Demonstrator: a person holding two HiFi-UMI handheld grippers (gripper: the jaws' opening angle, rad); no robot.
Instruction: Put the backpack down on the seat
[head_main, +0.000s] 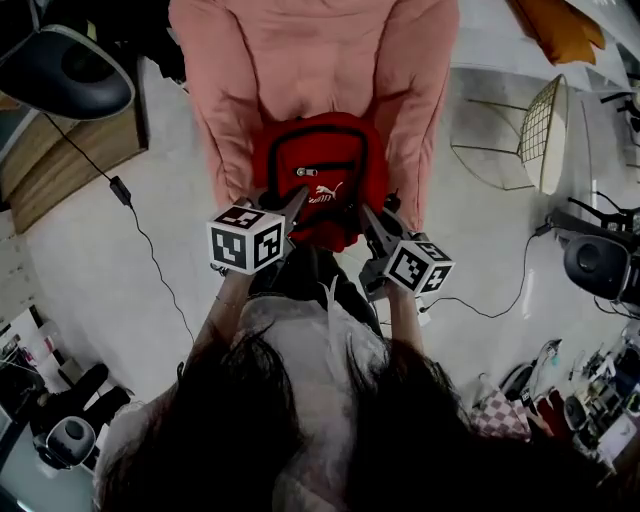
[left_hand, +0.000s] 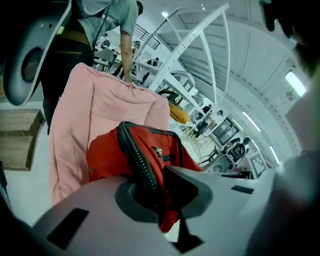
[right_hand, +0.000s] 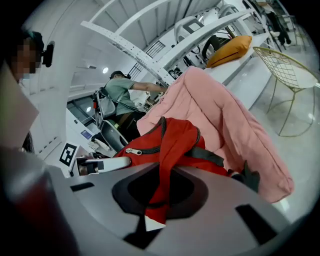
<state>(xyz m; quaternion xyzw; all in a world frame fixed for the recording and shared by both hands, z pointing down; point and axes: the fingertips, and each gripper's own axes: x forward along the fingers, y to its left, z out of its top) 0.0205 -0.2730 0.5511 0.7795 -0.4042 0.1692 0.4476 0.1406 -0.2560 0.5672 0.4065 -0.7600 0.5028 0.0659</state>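
Observation:
A red backpack (head_main: 318, 190) with a black zip pocket rests against the front of a pink padded seat (head_main: 300, 60). Whether its base bears on the cushion I cannot tell. My left gripper (head_main: 295, 208) is at the backpack's left edge. In the left gripper view it (left_hand: 150, 192) is shut on the backpack's (left_hand: 112, 155) black zipped rim. My right gripper (head_main: 368, 218) is at the bag's right edge. In the right gripper view its jaws (right_hand: 157, 200) pinch a fold of the backpack's (right_hand: 170, 135) red fabric. The pink seat (right_hand: 225, 120) rises behind the bag.
A yellow wire chair (head_main: 545, 130) stands to the right on the pale floor. At the upper left are a black round shell (head_main: 65, 70) and a wooden platform (head_main: 70, 160), with a cable (head_main: 140, 225) beside them. A person in a green shirt (right_hand: 122, 92) stands behind the seat.

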